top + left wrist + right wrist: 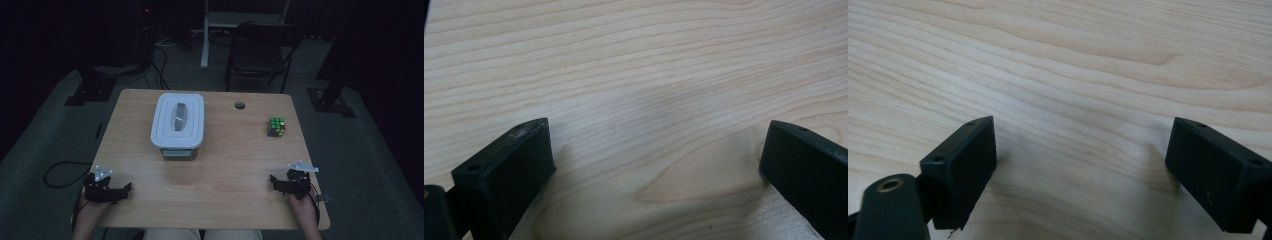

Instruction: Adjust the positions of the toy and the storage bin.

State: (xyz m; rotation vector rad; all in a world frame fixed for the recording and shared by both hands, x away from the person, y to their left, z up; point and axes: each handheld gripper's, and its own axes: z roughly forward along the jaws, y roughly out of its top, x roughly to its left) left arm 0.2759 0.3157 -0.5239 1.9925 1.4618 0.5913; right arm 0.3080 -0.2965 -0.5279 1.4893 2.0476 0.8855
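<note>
Left claw (125, 190) open, well apart from white box (178, 126).

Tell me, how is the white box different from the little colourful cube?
The white box is plain white with a lid on, while the colourful cube is covered in small green, yellow, red and blue squares. The white box is much bigger than the cube. The box sits near the table's middle, the cube towards its right edge. Both rest on the wooden table, untouched, far from both grippers.
</note>
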